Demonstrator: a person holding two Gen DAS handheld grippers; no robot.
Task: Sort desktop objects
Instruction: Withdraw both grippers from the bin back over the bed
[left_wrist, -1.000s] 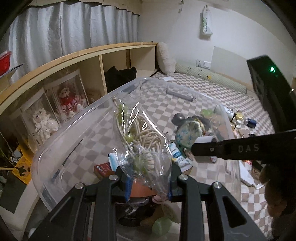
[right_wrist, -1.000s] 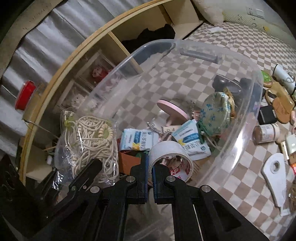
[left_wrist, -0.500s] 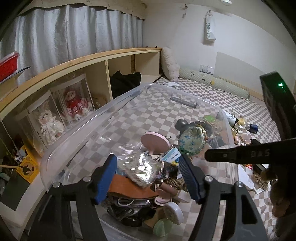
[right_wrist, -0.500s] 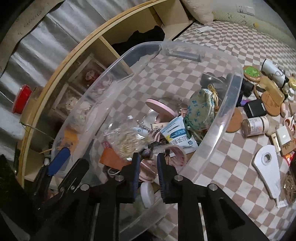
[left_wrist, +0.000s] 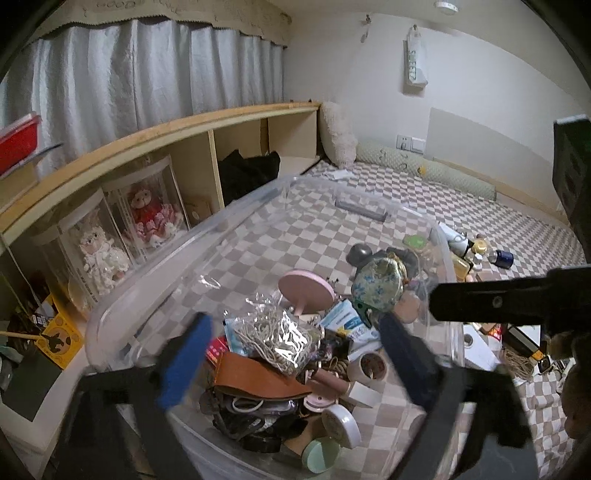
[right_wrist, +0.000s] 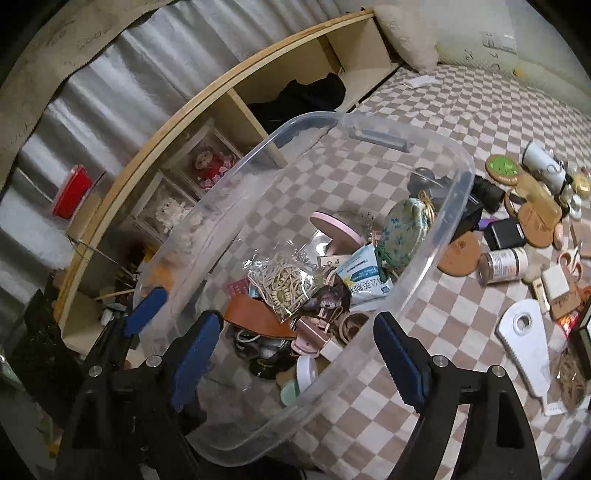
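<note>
Over the clear plastic bin (right_wrist: 436, 236) both grippers hang with nothing between their pads: the left gripper (left_wrist: 291, 363) is opening wide, and the right gripper (right_wrist: 295, 363) is opening too. Down in the bin, the bag of cream cord (left_wrist: 275, 338) lies on top of the pile, against a brown leather piece (left_wrist: 255, 378) and near the floral pouch (right_wrist: 404, 230).

Grey curtain (left_wrist: 147, 74), wooden shelf (left_wrist: 184, 122), white wall (left_wrist: 480, 74)
</note>
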